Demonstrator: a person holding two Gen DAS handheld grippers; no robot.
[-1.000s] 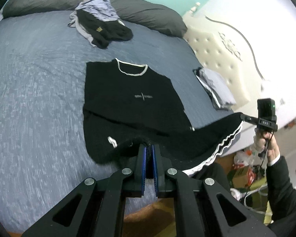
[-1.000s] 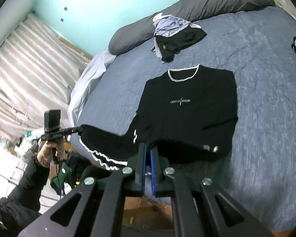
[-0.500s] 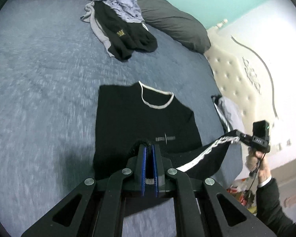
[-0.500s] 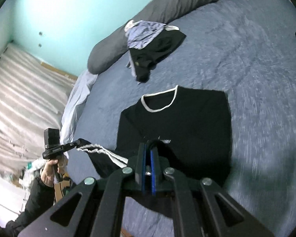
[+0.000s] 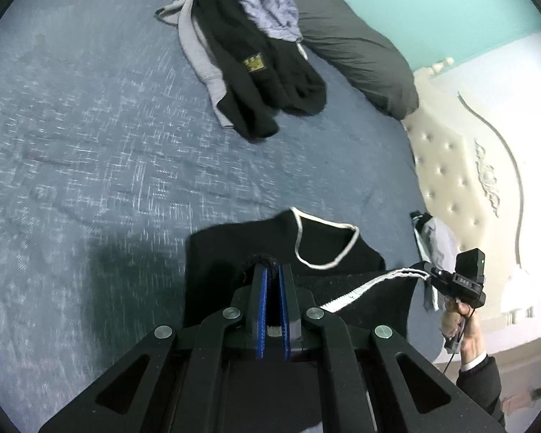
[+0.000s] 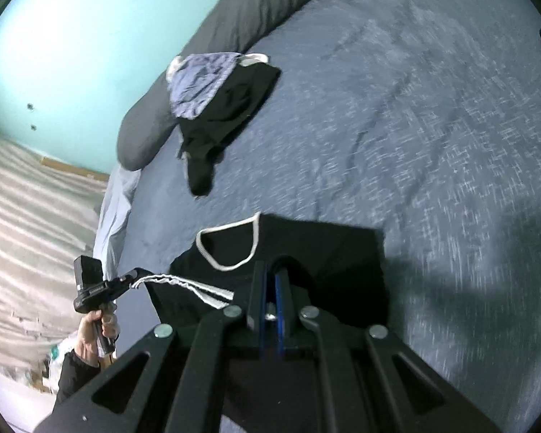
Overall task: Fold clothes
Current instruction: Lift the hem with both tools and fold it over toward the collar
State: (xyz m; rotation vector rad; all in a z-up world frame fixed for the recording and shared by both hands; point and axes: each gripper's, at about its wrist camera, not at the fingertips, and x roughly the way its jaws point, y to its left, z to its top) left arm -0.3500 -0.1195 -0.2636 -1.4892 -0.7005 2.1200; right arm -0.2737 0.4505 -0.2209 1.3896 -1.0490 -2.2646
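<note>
Reading any writing here is hard: a small yellow label (image 5: 253, 63) shows on the dark garment in the clothes pile (image 5: 249, 50), its print too small to make out, and pale marks on the other gripper's body are blurred.

That pile — black, grey and pale blue pieces — lies on the blue-grey bedspread (image 5: 90, 137) against a long dark grey pillow (image 5: 360, 57), well apart from the black sweater (image 5: 234, 249). A tufted cream headboard (image 5: 447, 180) stands at the bed's side, with a small stack of folded clothes (image 5: 434, 241) near it.

The sweater lies on the bedspread with its white-trimmed collar (image 5: 324, 241) showing; its white-striped hem edge (image 6: 194, 287) is lifted over the body, stretched between the two grippers.

The left gripper (image 5: 273, 270) is clamped on a bunch of the black fabric, pointing down toward the bed. The right gripper (image 6: 270, 270) likewise pinches the fabric — each held by a hand (image 6: 90, 335) in a dark sleeve.
</note>
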